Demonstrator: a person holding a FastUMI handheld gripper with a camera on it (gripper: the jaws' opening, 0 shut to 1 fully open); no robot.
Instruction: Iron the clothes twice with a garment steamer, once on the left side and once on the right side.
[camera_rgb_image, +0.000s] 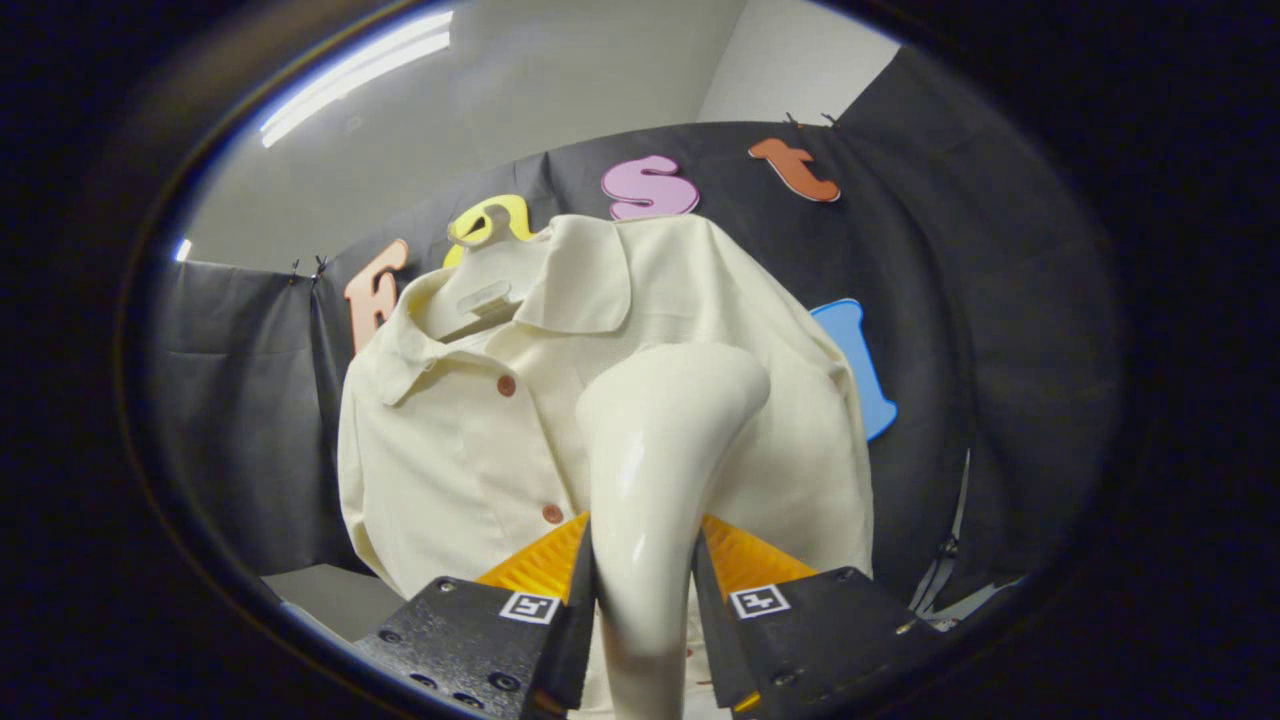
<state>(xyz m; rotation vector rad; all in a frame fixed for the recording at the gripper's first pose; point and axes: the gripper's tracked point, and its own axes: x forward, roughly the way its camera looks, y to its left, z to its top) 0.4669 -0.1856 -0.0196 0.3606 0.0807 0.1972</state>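
Observation:
A cream short-sleeved shirt with brown buttons hangs on a hanger in front of the booth's black wall. My gripper is shut on the handle of a glossy cream garment steamer. Both fingers press on the handle from either side. The steamer's wide head rises beyond the fingers and sits against or just before the shirt's right half, below the collar; I cannot tell if it touches the cloth. The steamer hides part of the shirt's front.
The black cloth wall surrounds the shirt on both sides. A pale surface shows low beside the shirt's hem. A grey strap or cord hangs at the wall to the right of the shirt.

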